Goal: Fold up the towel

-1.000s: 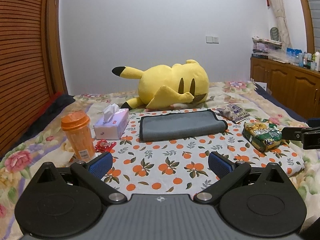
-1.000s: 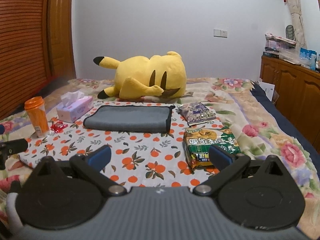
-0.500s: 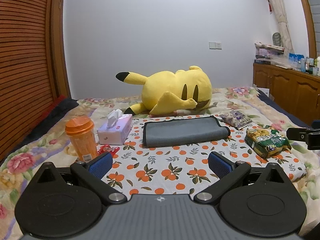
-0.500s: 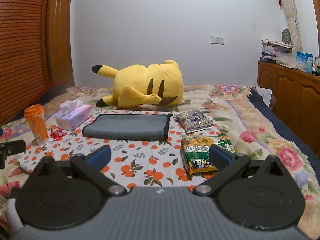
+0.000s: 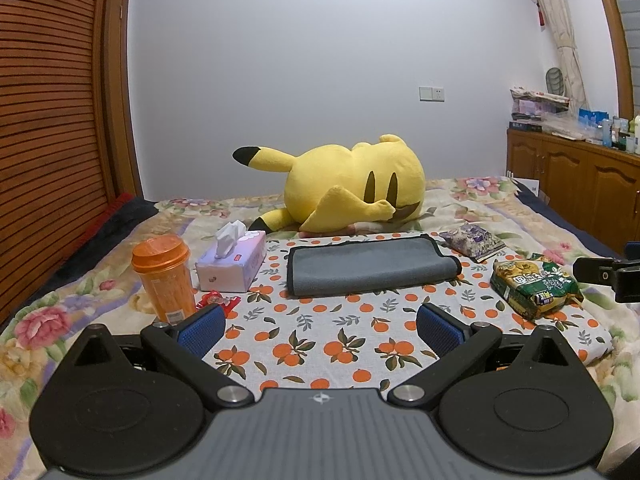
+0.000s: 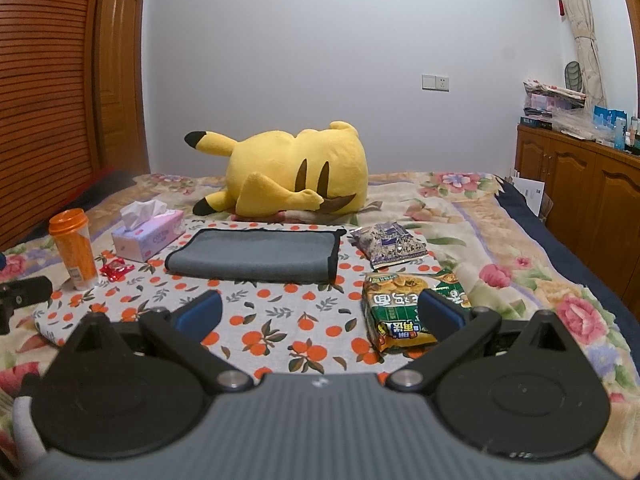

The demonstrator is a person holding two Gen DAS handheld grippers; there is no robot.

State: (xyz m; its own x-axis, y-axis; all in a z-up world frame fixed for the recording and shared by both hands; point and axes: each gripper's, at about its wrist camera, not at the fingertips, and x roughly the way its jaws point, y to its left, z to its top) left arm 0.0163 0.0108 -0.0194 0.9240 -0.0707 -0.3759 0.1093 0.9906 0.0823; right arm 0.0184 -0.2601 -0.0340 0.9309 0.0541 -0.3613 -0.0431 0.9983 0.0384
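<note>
A grey towel (image 5: 370, 266) with a black edge lies folded flat on an orange-print cloth (image 5: 320, 344) on the bed. It also shows in the right wrist view (image 6: 256, 256). My left gripper (image 5: 320, 326) is open and empty, well short of the towel, near the cloth's front edge. My right gripper (image 6: 320, 316) is open and empty, also short of the towel and to its right, with one fingertip (image 6: 442, 314) over a green snack bag (image 6: 408, 312).
A yellow plush toy (image 5: 352, 184) lies behind the towel. An orange cup (image 5: 164, 276), a tissue box (image 5: 232, 266) and a red wrapper (image 5: 214, 300) stand left of it. A purple packet (image 5: 474, 242) and the green snack bag (image 5: 534, 290) lie right. A wooden cabinet (image 5: 580, 184) stands far right.
Both grippers have drawn back from the towel and tilted up, so the bed sits lower in both views. The towel has not moved. Both stay open.
</note>
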